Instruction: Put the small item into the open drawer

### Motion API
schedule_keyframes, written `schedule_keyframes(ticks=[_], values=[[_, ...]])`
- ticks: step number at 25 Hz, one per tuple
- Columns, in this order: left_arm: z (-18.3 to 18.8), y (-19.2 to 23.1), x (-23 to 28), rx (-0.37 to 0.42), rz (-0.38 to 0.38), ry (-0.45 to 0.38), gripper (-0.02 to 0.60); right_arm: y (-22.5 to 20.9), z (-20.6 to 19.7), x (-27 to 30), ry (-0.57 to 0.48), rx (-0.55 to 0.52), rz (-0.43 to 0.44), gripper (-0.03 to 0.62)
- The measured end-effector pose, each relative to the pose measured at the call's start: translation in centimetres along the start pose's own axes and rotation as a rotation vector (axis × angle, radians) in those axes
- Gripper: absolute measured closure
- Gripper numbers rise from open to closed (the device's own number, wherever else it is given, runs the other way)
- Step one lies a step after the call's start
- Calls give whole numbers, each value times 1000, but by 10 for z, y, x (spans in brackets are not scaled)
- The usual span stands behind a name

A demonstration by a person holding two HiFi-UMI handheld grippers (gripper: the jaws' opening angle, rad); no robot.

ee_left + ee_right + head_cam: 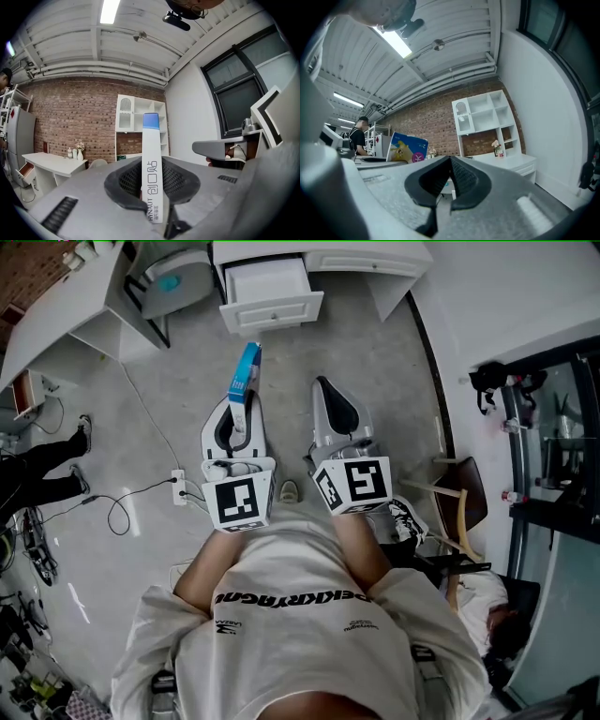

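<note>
Grey chair, white power strip (on the grey floor), brick wall, white shelf unit

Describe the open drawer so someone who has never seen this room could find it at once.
Find the white desk at the top of the head view. At its middle the open drawer juts out over the grey floor. Unlike the shut drawer beside it, its white inside shows from above.

A slim box, white with a blue end and blue print down its side, is clamped at its lower end between the jaws of the left tool. Its blue end points toward the white drawer, which stands pulled out, its front panelled.
</note>
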State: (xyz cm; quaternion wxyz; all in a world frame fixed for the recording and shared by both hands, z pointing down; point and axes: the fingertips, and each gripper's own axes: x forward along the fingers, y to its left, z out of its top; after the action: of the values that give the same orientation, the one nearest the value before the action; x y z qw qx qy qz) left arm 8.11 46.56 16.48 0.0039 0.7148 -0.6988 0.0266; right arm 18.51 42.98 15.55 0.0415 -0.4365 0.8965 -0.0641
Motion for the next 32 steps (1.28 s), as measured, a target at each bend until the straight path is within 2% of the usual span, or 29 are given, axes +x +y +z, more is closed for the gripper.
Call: schedule_keyframes(ticks=[9,23,32], values=[[-7,51,104,-27,-40,0,517,-24,-2,106,-6,-17,-39,595],[7,156,284,-58,-179,23,517,-42,6,303,22,-34,-158,595],[-1,194,370,-58,-235,48,517,-66,1,381,34,-28,-238,595]])
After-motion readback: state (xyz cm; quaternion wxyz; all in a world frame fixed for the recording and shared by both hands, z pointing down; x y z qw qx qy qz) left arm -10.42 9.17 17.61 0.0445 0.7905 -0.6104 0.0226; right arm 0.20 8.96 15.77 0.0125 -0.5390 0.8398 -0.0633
